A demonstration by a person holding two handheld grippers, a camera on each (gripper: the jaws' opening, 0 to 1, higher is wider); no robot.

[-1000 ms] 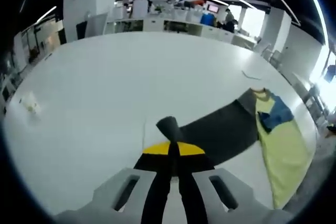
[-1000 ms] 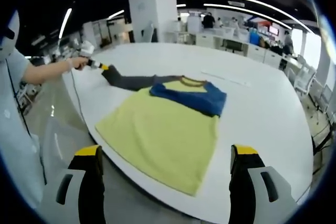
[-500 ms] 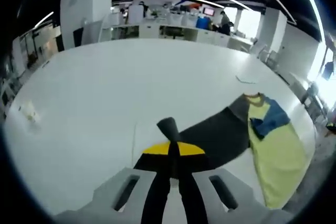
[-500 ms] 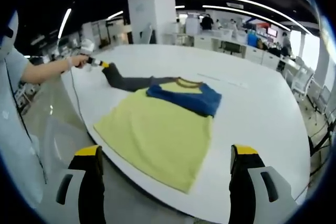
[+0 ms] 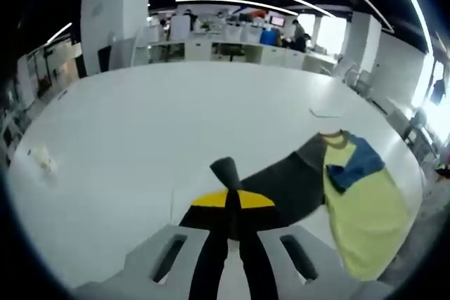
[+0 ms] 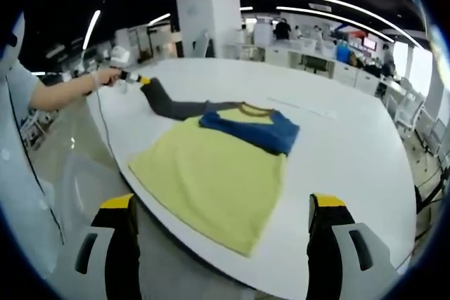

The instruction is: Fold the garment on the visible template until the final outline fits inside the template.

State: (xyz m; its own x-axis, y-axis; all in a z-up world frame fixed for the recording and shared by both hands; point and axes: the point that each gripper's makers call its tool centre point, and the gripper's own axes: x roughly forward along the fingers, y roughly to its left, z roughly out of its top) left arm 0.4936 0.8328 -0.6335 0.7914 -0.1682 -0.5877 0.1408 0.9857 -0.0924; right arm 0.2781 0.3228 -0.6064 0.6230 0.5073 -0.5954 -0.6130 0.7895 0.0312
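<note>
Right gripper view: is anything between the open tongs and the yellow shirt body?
Nothing visible. The right tongs are open and empty, with bare table edge ahead of the shirt. The left tongs hold the grey sleeve.

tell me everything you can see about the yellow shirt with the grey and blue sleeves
The yellow long-sleeved shirt looks like soft knit fabric with a brownish collar. Its body lies flat, spread on the white table, hem near the table's edge. The blue sleeve is folded across the chest. The dark grey sleeve is stretched out sideways, its cuff pinched between the shut jaws of the left gripper. The right gripper hangs open, apart from the shirt.
</note>
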